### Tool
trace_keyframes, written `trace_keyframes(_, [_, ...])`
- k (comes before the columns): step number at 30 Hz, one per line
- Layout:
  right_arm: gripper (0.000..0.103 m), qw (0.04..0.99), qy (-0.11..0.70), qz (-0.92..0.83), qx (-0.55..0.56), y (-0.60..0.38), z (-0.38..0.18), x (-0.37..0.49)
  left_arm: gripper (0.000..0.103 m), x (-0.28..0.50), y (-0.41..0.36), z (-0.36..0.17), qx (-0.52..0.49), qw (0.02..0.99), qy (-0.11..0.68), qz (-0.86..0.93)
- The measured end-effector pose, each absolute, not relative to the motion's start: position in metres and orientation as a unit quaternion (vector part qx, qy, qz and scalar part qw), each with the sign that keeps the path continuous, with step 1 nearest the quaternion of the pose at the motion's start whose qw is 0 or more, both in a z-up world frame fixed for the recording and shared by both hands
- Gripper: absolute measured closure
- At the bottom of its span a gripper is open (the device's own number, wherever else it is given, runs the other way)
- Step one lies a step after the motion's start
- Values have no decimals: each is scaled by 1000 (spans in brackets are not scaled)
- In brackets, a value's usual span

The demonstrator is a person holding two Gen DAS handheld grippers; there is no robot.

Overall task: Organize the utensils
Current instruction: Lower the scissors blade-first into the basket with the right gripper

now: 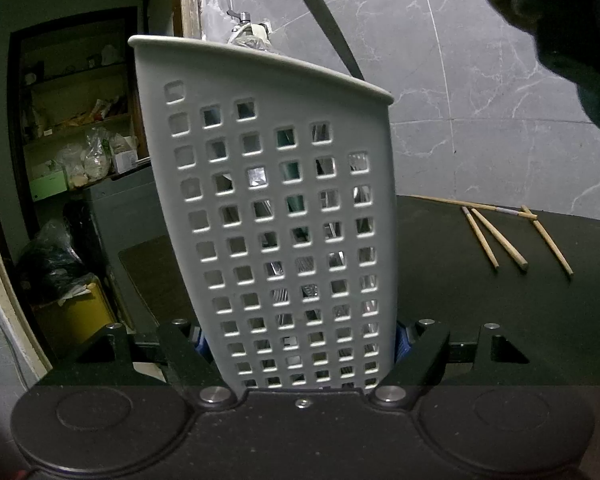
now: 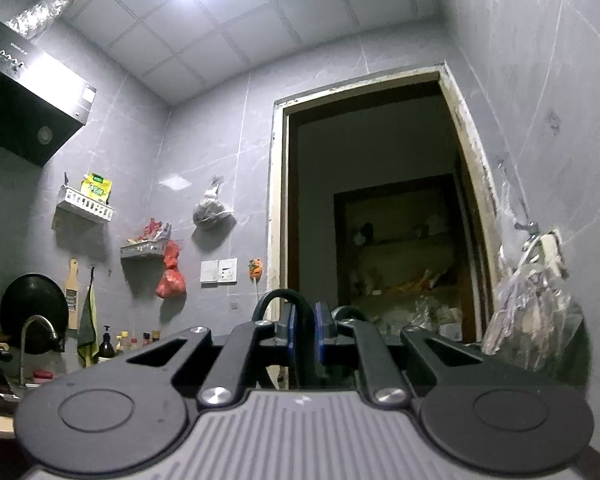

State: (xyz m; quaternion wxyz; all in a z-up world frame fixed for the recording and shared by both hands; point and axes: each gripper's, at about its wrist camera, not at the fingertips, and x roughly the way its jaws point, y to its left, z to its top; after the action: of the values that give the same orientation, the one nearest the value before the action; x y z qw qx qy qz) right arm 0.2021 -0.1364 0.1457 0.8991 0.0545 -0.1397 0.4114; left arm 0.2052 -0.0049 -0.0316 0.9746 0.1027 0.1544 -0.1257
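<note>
My left gripper (image 1: 300, 340) is shut on a white perforated utensil holder (image 1: 276, 208) and holds it upright at the edge of a black counter (image 1: 480, 300). Metal cutlery shows through its holes. A dark knife or scissor blade (image 1: 332, 28) points down into the holder's top from above. Several wooden chopsticks (image 1: 500, 236) lie on the counter to the right. In the right wrist view, my right gripper (image 2: 303, 336) is shut on a thin dark looped handle (image 2: 285, 300), pointing up toward the wall and doorway.
A dark doorway (image 2: 372, 216) opens to a storage room with shelves (image 1: 80, 120). Wall shelves (image 2: 85, 204), hanging bags (image 2: 171, 276), a range hood (image 2: 28, 108), a faucet (image 2: 36, 328) and bottles are at left. A plastic bag (image 2: 532, 312) hangs at right.
</note>
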Motion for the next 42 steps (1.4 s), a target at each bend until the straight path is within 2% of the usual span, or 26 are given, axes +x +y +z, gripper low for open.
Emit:
trace_keyframes(9, [91,899,-132,415,55,-128,145,211,25,209,-3,-34,100,974,156,-129])
trace_keyframes(28, [88,908,-1,418,-22,-130,82,207,25,213,-7,-36,104,974,159,-126])
trace_keyframes(32, [70,910,6,413,-18,-137,76,203,25,213,-8,-36,105,974,160,-125])
trace_keyframes(40, [43,924,-3,382,4,-159,70,193,25,213,-7,-36,103,974,160,-126])
trace_keyframes(42, [31,929,-3,369,12,-167,68,191,25,213,-8,-36,103,974,160,-126])
